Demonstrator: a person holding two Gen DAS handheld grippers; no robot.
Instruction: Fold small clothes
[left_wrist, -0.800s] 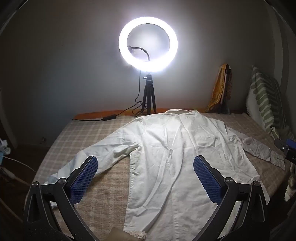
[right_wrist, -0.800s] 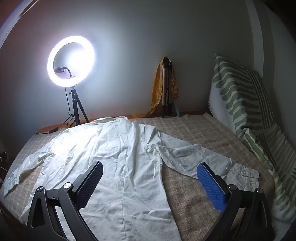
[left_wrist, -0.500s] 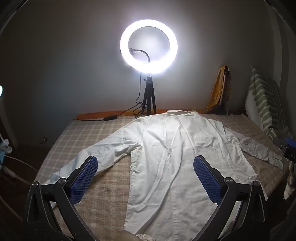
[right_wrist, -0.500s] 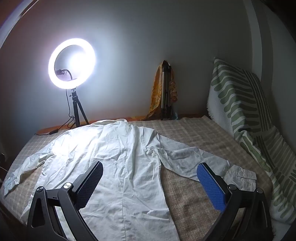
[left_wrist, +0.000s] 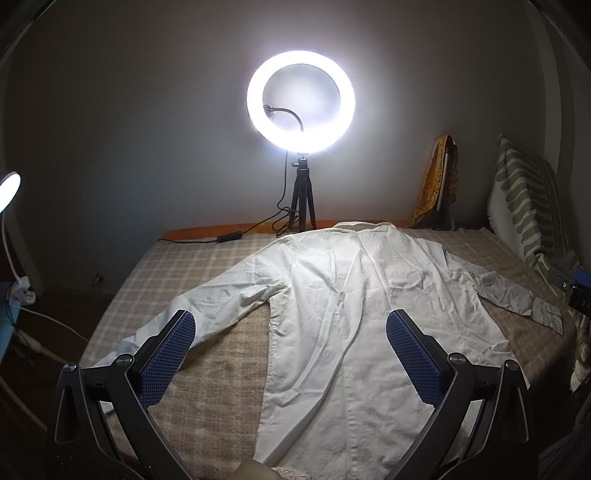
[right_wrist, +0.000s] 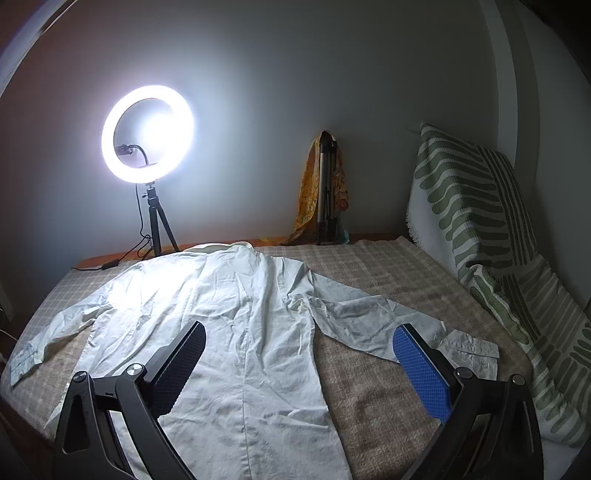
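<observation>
Above the spread white shirt (left_wrist: 354, 314), both tongs (left_wrist: 290, 339) (right_wrist: 299, 350) hover with jaws apart.

Each camera rode on its own gripper and looked forward between the two blue pads, from above the near bed edge toward the wall at twelve o'clock. Both views shared the shirt (left_wrist: 343, 314) (right_wrist: 221, 325), the ring light (left_wrist: 301, 101) (right_wrist: 147, 133) and the striped cushion (left_wrist: 524, 199) (right_wrist: 476, 206).
</observation>
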